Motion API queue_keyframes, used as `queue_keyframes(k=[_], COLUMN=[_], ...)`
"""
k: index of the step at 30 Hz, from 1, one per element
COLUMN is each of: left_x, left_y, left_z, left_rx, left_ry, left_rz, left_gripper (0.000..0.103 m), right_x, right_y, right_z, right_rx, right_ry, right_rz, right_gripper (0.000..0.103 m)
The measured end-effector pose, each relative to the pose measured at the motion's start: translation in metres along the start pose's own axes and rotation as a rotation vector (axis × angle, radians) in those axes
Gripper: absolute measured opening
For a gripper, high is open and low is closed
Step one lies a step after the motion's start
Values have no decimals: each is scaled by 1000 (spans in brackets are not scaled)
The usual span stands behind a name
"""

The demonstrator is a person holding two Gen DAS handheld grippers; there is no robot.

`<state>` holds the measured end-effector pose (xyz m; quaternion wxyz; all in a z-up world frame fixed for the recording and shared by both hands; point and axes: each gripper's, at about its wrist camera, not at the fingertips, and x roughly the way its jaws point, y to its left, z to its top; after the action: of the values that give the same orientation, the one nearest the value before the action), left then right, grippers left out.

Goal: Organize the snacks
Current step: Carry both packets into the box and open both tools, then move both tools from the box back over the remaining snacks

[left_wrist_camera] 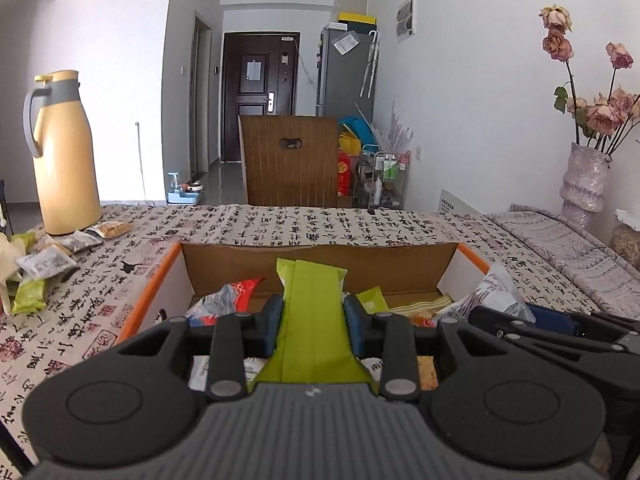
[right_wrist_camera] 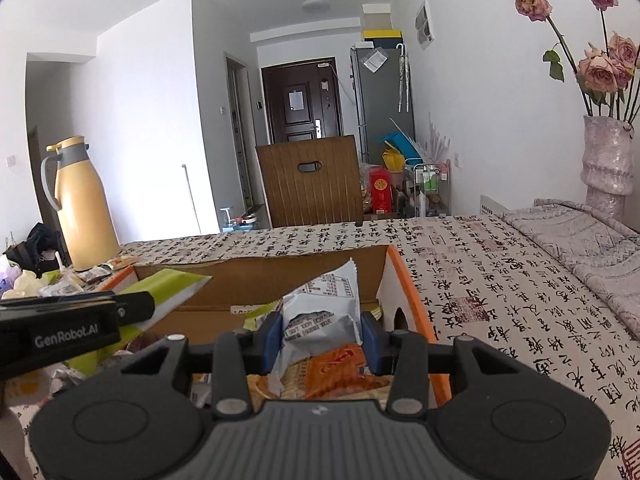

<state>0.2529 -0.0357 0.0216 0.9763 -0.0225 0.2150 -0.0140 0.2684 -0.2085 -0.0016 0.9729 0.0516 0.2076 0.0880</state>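
An open cardboard box [left_wrist_camera: 320, 258] with orange edges sits on the table and holds several snack packets. My left gripper [left_wrist_camera: 313, 314] is shut on a green snack packet [left_wrist_camera: 314, 300] and holds it over the box. My right gripper [right_wrist_camera: 320, 334] is shut on a white and grey snack packet [right_wrist_camera: 322, 306] over the box's right side [right_wrist_camera: 404, 280]. The green packet [right_wrist_camera: 172, 292] and the left gripper also show at the left of the right wrist view. The right gripper shows at the right edge of the left wrist view [left_wrist_camera: 560, 328].
A yellow thermos jug [left_wrist_camera: 64, 152] stands at the table's far left with several loose snack packets [left_wrist_camera: 48, 260] beside it. A vase of dried roses [left_wrist_camera: 586, 176] stands at the far right on a folded cloth [left_wrist_camera: 568, 240]. A wooden chair [left_wrist_camera: 290, 160] is behind the table.
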Motion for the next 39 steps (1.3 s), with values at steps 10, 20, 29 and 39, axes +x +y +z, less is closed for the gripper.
queue_keyframes(k=[10, 20, 29, 39], left_x=[-14, -14, -29, -58], left_y=[3, 4, 3, -2], left_z=[2, 4, 10, 22], left_rx=[-28, -39, -46, -36], left_ry=[-72, -61, -86, -120], left_rz=[83, 105, 91, 68], left_gripper=[103, 103, 103, 103], right_x=[-7, -7, -12, -35], right_y=[-8, -11, -12, -18], right_z=[0, 1, 4, 8], right_rx=[26, 37, 37, 20], right_ry=[-28, -37, -53, -57], right_rz=[-22, -39, -73, -127], right_gripper=[101, 103, 103, 103])
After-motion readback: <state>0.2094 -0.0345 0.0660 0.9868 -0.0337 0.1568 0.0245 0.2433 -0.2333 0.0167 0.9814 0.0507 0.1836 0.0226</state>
